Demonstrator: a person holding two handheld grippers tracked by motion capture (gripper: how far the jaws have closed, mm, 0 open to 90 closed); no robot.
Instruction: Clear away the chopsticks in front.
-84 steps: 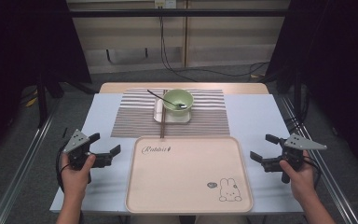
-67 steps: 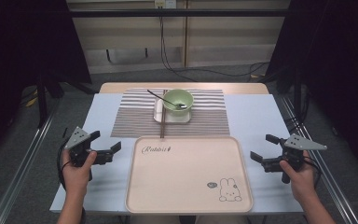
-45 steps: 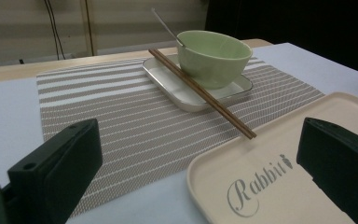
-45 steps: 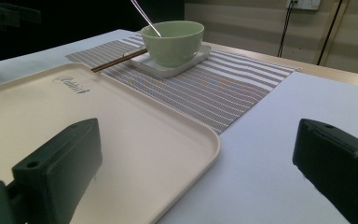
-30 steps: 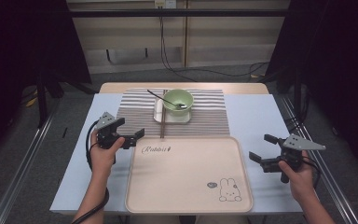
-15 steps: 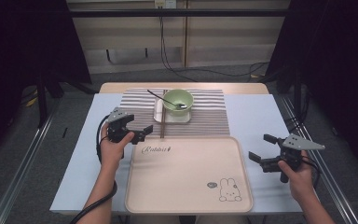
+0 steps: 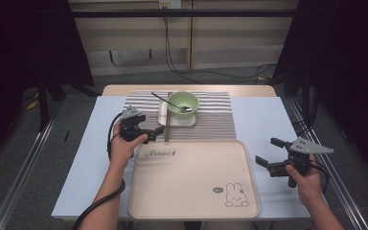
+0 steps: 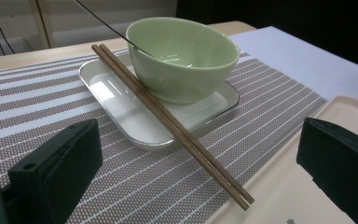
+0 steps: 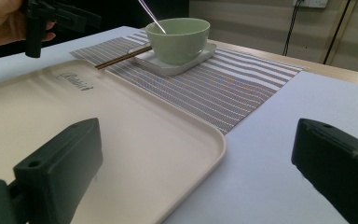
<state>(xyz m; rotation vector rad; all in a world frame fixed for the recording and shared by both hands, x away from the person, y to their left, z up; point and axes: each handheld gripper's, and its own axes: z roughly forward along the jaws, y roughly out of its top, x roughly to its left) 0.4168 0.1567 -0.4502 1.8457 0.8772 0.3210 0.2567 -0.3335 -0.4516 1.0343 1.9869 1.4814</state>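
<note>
- I judge the step in hand to be the approach: my left gripper point(image 7: 149, 132) hangs over the near left part of the striped placemat point(image 7: 215, 125), released, jaws spread wide, aimed at the chopsticks point(image 8: 168, 119).
- The chopsticks lie side by side, touching each other. Their far ends rest on the left rim of the white rectangular dish point(image 8: 121, 109); their near tips come down to the placemat's near edge, just beside the beige tray point(image 7: 191, 184).
- In the left gripper view the near tips sit between my two jaws, a little ahead of them, nothing gripped yet.
- The next move, as I see it, calls for easing forward and down so the jaws straddle both sticks at the raised stretch near the dish rim, then closing on the pair together without nudging the dish or bowl.
- My right gripper point(image 7: 274, 155) is released too, jaws wide, empty, held over the bare table to the right of the tray.
- The count: two chopsticks, one green bowl point(image 7: 183, 103) standing on the one white dish, one spoon point(image 7: 171, 101) with its thin handle leaning out of the bowl, one striped placemat, one tray with a rabbit drawn on it, two grippers.
</note>
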